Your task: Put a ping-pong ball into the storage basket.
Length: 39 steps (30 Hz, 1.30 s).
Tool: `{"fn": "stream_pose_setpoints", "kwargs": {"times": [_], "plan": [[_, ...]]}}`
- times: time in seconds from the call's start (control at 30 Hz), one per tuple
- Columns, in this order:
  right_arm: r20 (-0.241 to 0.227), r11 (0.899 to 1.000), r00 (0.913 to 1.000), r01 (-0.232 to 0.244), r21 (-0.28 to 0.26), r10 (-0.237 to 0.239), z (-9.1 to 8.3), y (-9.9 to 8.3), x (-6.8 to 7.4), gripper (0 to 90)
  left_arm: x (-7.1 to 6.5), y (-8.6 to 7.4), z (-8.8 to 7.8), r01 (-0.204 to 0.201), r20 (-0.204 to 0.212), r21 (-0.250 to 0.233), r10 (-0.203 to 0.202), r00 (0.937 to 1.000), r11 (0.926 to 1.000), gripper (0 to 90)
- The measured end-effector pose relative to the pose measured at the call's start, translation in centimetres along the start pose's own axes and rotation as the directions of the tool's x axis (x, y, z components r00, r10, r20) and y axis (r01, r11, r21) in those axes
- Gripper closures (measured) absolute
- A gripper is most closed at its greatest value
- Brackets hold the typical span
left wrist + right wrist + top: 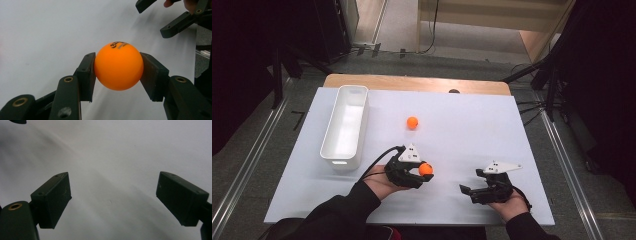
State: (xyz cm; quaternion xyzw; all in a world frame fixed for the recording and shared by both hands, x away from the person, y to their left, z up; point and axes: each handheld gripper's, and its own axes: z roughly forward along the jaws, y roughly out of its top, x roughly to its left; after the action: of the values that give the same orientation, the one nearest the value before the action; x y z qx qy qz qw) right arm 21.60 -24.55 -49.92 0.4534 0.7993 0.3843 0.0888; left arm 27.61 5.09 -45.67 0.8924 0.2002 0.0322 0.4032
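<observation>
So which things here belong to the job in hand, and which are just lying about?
In the job:
- small orange ball, clamped between the left gripper fingers
- second small orange ball, loose on the white table sheet
- long white plastic bin, probably the destination

Lying about:
- right gripper, open and holding nothing
- dark stands beyond the table

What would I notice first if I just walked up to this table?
Probably the bright orange ping-pong ball pinched in the left hand-held gripper, near the table's front middle. A second orange ball lies loose farther back on the white tabletop. A long white plastic bin stands at the left.
</observation>
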Motion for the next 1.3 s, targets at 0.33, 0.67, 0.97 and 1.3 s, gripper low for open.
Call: {"fn": "stream_pose_setpoints", "kwargs": {"times": [0.33, 0.67, 0.97, 1.3], "plan": [[-0.001, 1.0, 1.0, 0.0, 0.002, 0.0, 0.0, 0.0, 0.0, 11.1, 0.5, 0.2, -0.8, 0.023, -0.019, -0.005, -0.023, 0.9996, 0.9997, 50.6], [0.002, 1.0, 1.0, 0.001, -0.001, -0.001, 0.0, 0.0, 0.0, 11.1, 0.8, 0.4, -1.2, 0.033, -0.04, -0.007, -0.033, 0.9986, 0.9994, 50.6], [0.0, 1.0, 1.0, 0.004, -0.002, -0.004, 0.1, 0.0, 0.0, 11.1, 1.3, 0.6, -1.7, 0.063, -0.062, -0.013, -0.063, 0.9961, 0.998, 50.5], [-0.001, 1.0, 0.9999, 0.01, -0.001, -0.01, 0.1, 0.0, 0.0, 11.1, 1.8, 0.8, -2.3, 0.087, -0.083, -0.019, -0.088, 0.9927, 0.996, 50.5]]}}
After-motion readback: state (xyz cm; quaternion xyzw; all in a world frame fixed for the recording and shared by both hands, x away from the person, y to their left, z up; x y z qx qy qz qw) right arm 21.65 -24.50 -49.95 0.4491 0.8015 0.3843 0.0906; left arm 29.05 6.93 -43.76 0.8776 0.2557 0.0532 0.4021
